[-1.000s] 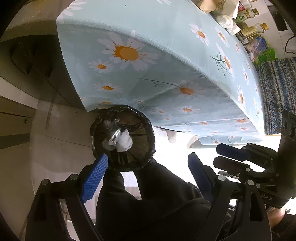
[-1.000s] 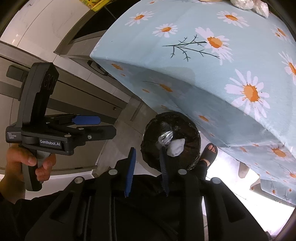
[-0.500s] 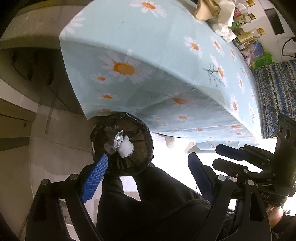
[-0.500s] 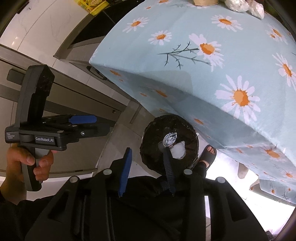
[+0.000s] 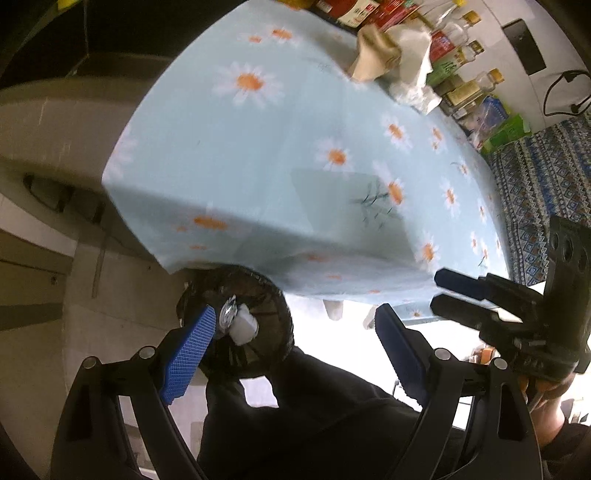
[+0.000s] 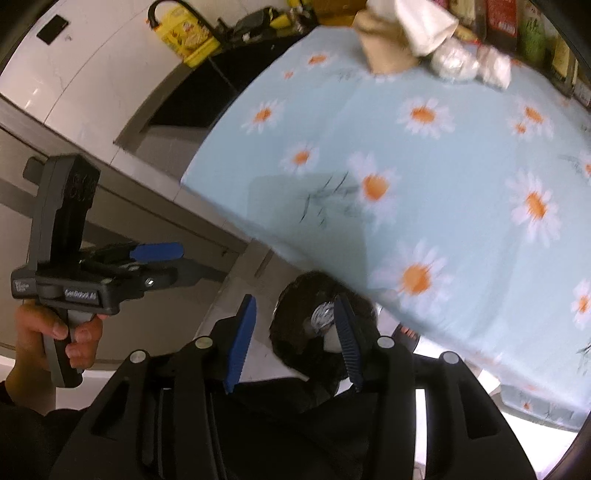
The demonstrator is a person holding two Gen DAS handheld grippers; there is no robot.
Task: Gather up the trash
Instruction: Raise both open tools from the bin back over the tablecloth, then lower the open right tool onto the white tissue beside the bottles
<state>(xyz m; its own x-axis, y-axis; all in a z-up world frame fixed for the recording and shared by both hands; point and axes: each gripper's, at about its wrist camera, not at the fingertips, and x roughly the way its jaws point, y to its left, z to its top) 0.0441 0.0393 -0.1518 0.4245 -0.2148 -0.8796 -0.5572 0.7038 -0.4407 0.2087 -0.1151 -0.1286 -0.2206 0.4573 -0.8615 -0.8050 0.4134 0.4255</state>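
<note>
A round bin with a black liner (image 5: 258, 291) (image 6: 291, 325) stands on the floor under the table's corner. In it lie a foil wad (image 5: 226, 314) and a white wad (image 5: 244, 329). My left gripper (image 5: 293, 350) (image 6: 173, 262) hangs open high above it, empty. My right gripper (image 6: 293, 339) (image 5: 441, 290) is to its right; its jaws are opening with nothing between them. On the daisy tablecloth (image 5: 295, 155) (image 6: 461, 155), at the far side, lie a crumpled brown paper bag (image 5: 373, 51) (image 6: 384, 48), white paper (image 5: 413, 48) (image 6: 424, 18) and clear plastic wads (image 6: 454, 62).
Bottles and packets (image 5: 458, 62) line the table's far edge. A yellow jug (image 6: 184, 33) stands on the counter at the left, with grey cabinets below. A patterned cloth (image 5: 535, 184) is at the right. The person's dark trousers and a sandalled foot (image 6: 406, 332) are beside the bin.
Both grippers have risen and tilted up, so the bin sits lower in view and more of the tabletop shows. The right jaws have spread wider. The left jaws are unchanged.
</note>
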